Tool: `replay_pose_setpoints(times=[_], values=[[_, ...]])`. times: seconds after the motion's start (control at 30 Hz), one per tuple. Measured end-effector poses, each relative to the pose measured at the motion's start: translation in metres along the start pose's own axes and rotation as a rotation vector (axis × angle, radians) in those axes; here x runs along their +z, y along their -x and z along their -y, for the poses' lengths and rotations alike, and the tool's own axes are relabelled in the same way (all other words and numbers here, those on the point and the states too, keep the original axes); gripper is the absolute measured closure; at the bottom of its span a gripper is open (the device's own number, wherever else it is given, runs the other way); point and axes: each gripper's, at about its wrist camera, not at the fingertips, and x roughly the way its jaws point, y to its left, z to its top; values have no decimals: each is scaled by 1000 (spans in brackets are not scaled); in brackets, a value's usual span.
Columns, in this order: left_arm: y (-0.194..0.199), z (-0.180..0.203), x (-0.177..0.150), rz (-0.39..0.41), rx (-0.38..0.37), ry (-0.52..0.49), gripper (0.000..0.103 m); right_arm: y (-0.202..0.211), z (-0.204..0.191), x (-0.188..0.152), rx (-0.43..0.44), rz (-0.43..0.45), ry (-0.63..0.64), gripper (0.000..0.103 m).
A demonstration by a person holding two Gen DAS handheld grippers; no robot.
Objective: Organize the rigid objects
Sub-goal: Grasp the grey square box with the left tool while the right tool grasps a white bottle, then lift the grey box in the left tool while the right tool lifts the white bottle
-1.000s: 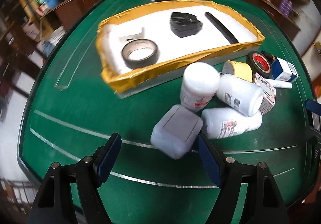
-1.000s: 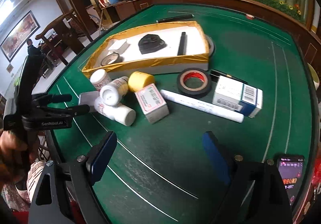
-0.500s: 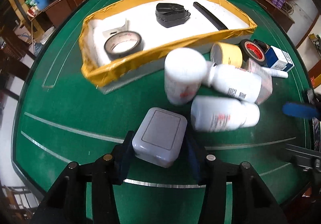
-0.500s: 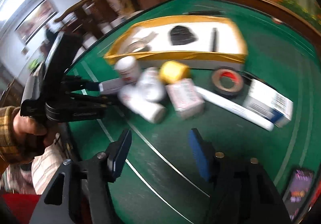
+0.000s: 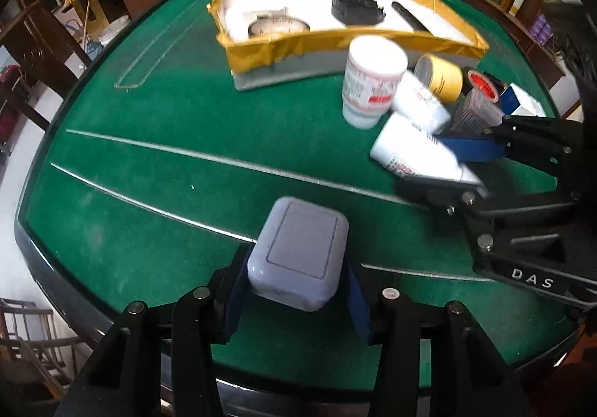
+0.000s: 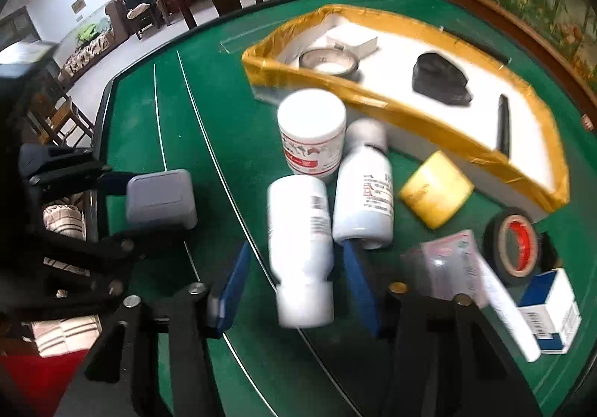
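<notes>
Grey box [image 5: 298,255] clamped between left hand-held gripper [image 5: 296,299] pads.

**Item count on the green table**

I'm counting 3 white bottles: one upright [image 6: 312,131], two lying down [image 6: 363,189] [image 6: 301,249]. 1 grey square box [image 6: 161,199]. 3 tape rolls showing: yellow [image 6: 435,189] and red-cored black [image 6: 513,246] on the felt, one grey roll [image 6: 330,62] sitting in the tray. 1 gold-edged tray [image 6: 410,111], also holding 1 black lump [image 6: 442,79], 1 black stick [image 6: 503,120], 1 white flat box [image 6: 352,40]. 1 blue-white carton [image 6: 552,312], 1 pinkish carton [image 6: 447,260], 1 white marker [image 6: 511,316]. 2 grippers [image 5: 294,290] [image 6: 294,286] working.
</notes>
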Motion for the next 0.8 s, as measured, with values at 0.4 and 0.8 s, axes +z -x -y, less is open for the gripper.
replay_pose_setpoints(times=[0.4,0.8], values=[[-4,5,1,0,24,27,53,20,4,-39,-16,15,-125,68],[-3,6,-2,38,30,58,53,39,18,-69,-12,0,-157,68]])
